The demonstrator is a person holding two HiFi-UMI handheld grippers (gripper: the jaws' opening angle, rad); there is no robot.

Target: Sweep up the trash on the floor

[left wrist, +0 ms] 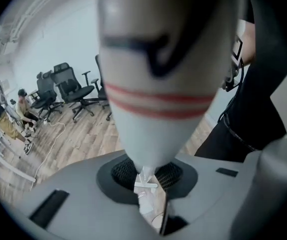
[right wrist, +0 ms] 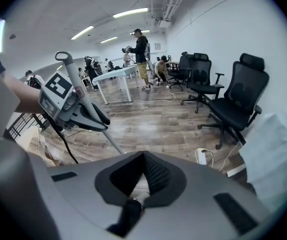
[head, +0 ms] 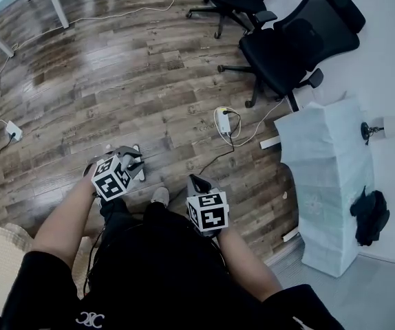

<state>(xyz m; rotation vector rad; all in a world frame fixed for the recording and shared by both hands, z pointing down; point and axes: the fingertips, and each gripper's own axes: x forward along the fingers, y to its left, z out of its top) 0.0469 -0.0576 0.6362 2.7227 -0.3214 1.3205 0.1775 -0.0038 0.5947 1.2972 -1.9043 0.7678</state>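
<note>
My left gripper [head: 134, 162] is shut on a thin pale pole [right wrist: 86, 106] with a knob at its top, seen from the side in the right gripper view. In the left gripper view that handle [left wrist: 158, 84] fills the frame, white with red stripes, tapering down into the jaws of the left gripper [left wrist: 144, 179]. My right gripper [head: 197, 183] is held low by my right knee. Its jaws meet at the tips [right wrist: 142, 176], and a dark part low between them is unclear. No trash shows on the wooden floor [head: 115, 81]. The pole's lower end is hidden.
Two black office chairs [head: 294, 43] stand at the far right. A white power strip [head: 223, 121] with cables lies on the floor ahead. A tall white-wrapped object [head: 328, 177] stands at my right, and a white table's leg [head: 56, 5] at far left. People [right wrist: 141, 59] stand across the room.
</note>
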